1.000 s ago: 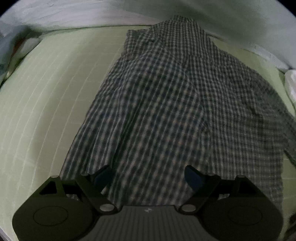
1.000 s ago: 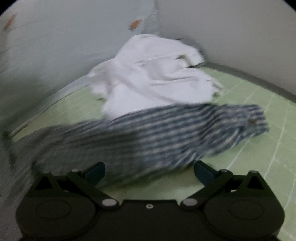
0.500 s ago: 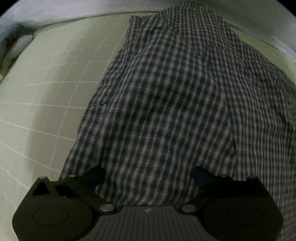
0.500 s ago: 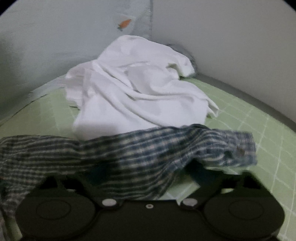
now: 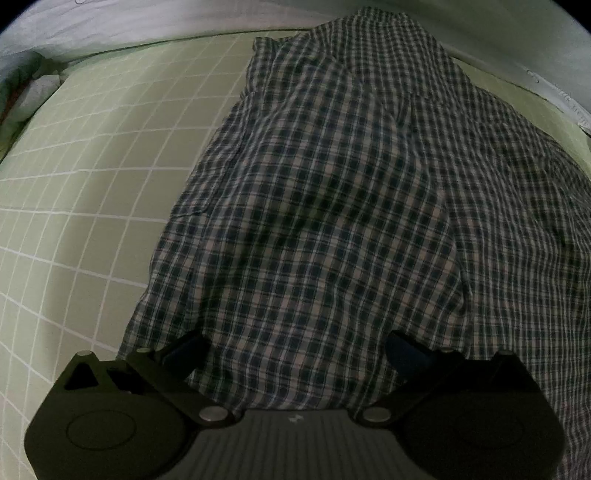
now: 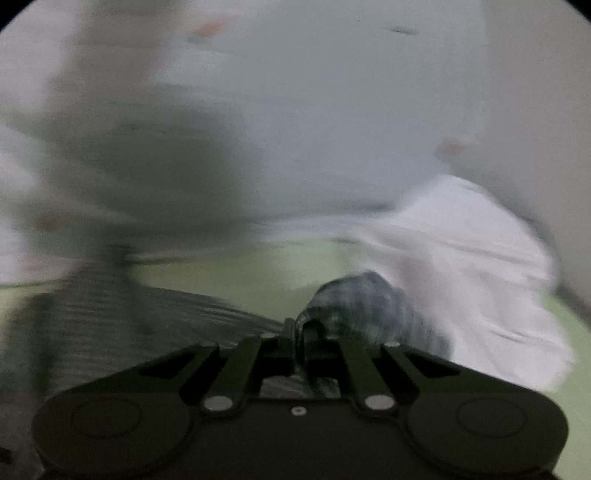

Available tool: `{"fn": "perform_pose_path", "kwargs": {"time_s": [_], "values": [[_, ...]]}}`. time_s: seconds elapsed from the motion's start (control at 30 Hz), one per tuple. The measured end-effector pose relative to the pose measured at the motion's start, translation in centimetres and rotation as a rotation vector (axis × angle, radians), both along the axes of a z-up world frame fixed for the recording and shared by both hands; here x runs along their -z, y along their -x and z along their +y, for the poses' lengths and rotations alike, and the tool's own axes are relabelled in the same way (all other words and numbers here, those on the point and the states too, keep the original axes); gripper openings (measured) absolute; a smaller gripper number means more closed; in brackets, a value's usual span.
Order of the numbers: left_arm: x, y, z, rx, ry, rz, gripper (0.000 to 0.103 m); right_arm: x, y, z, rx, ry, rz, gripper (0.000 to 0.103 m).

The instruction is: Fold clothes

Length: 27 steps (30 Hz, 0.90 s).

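Observation:
A dark checked shirt (image 5: pixel 332 206) lies spread on the green grid mat (image 5: pixel 92 177), collar end far from me. My left gripper (image 5: pixel 295 347) points steeply down over the shirt's near hem. It is open wide, with its fingers (image 5: pixel 188 347) either side of flat cloth and nothing pinched. In the blurred right wrist view, my right gripper (image 6: pixel 299 328) is lifted. Its jaws are closing to a tight pinch on the shirt's sleeve (image 6: pixel 354 295), whose bunched cuff sticks out past the fingertips. The rest of the shirt (image 6: pixel 110 325) trails off to the left.
A crumpled white garment (image 6: pixel 461 258) lies on the mat at the right, near the pale wall. A light sheet or wall (image 5: pixel 147 22) runs along the mat's far edge. Bare mat shows left of the shirt.
The right gripper closed on the sleeve, then rose and swung with it, so the view is now blurred. The left gripper opened wider and sank closer to the hem.

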<state>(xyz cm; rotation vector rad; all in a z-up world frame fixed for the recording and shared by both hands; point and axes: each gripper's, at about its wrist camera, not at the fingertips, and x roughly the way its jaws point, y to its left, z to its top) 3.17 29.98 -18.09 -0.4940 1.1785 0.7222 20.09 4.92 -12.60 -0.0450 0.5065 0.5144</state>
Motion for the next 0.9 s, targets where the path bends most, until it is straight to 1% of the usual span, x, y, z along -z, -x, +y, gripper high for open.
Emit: {"fn": "perform_pose_path", "kwargs": {"time_s": [0.07,0.1,0.13,0.17,0.2,0.23,0.27,0.33,0.37,0.47,0.53,0.6,0.67,0.73,0.8,0.9], "values": [[0.2,0.3,-0.2,0.000,-0.002,-0.003,0.103,0.6,0.8,3.0,-0.136,-0.031,0.044,0.006],[0.2,0.5,-0.4,-0.001,-0.002,-0.004,0.103,1.4,1.1,4.3,-0.187,-0.003,0.070,0.011],[0.2,0.6,-0.5,-0.001,-0.003,-0.004,0.103,2.5,1.4,5.7,-0.232,0.038,0.097,0.031],[0.3,0.7,-0.6,0.000,-0.003,-0.005,0.103,3.5,1.6,7.0,-0.276,0.080,0.125,0.043],[0.3,0.9,-0.6,0.001,-0.004,-0.006,0.103,4.1,1.9,7.4,-0.293,0.103,0.140,0.054],[0.3,1.0,-0.7,0.003,-0.004,-0.006,0.103,4.5,2.1,7.6,-0.301,0.120,0.152,0.055],[0.4,1.1,-0.8,0.002,-0.004,-0.006,0.103,4.9,2.3,7.8,-0.309,0.137,0.163,0.058],[0.4,1.1,-0.8,-0.002,-0.004,-0.005,0.103,4.6,2.2,6.7,-0.279,0.109,0.178,0.087],[0.4,1.2,-0.9,-0.003,-0.004,-0.004,0.103,4.3,2.3,5.9,-0.246,0.085,0.171,0.091],[0.5,0.6,-0.4,-0.014,0.017,0.019,0.103,3.3,2.7,3.1,-0.163,0.028,0.149,0.099],[0.0,0.5,-0.7,-0.008,0.027,0.021,0.103,2.9,2.7,1.5,-0.109,0.028,0.139,0.101],[-1.0,0.4,-1.3,0.010,0.020,-0.005,0.103,3.1,2.4,-0.1,-0.044,0.039,0.138,0.103],[-2.0,0.0,-1.9,0.039,0.008,-0.035,0.103,3.7,1.9,-1.3,0.016,0.049,0.161,0.103],[-3.2,-0.7,-2.6,0.103,-0.011,-0.092,0.103,4.6,1.3,-2.6,0.072,0.054,0.196,0.103],[-4.0,-1.9,-2.8,0.171,-0.027,-0.145,0.103,5.4,0.8,-3.7,0.127,0.050,0.231,0.103],[-4.3,-4.5,-2.4,0.228,-0.028,-0.194,0.103,6.4,-0.1,-4.6,0.194,0.062,0.251,0.103]]}}
